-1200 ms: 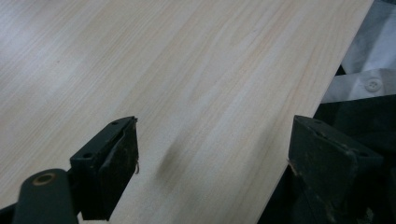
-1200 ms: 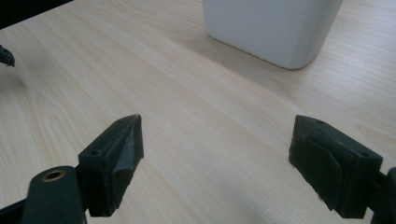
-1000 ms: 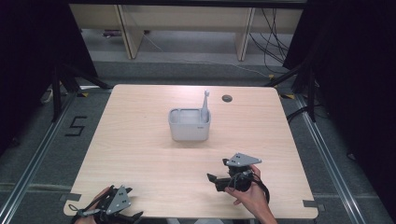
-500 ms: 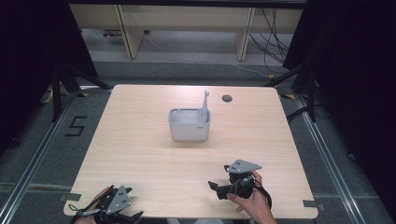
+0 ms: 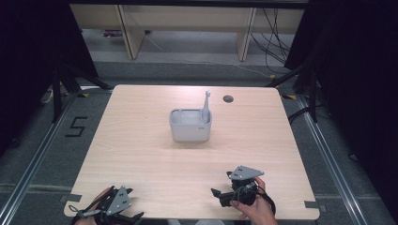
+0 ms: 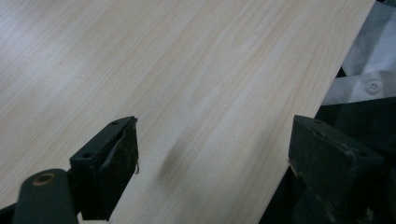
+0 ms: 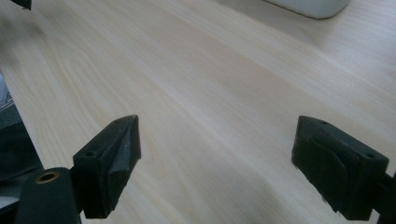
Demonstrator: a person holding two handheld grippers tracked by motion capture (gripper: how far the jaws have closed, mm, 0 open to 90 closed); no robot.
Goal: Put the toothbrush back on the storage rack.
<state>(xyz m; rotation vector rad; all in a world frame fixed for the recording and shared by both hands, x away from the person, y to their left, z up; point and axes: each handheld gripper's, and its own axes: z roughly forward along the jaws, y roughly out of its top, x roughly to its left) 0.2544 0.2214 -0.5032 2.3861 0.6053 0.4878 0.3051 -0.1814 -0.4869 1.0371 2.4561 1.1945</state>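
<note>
Pale wood grain runs across the whole table (image 5: 141, 154), and both grippers sit low at its near edge, well apart from the grey caddy (image 5: 190, 125) that stands around the table's middle. From that caddy a grey brush handle (image 5: 206, 104) sticks up, leaning a little at the caddy's right-hand corner.

On the near side of the caddy and slightly to its right, the right gripper (image 5: 220, 197) is held in a hand (image 5: 253, 211) just inside the table edge. Its fingers (image 7: 112, 163) are spread wide and released, with nothing between them but bare tabletop. In the right gripper view the caddy's white base (image 7: 310, 5) peeks in at the top, far beyond the fingertips.

Much farther from the caddy, toward the near left corner, the left gripper (image 5: 115, 208) hangs half over the table edge. Its fingers (image 6: 109, 163) are likewise parted wide and hold nothing. In the left gripper view one finger lies over the wood while the other sits beyond the rim, over dark clothing and a white buttoned cloth (image 6: 369, 74).

Between caddy and both grippers the wood lies open. A small round hole (image 5: 228, 99) sits behind the caddy to its right.
</note>
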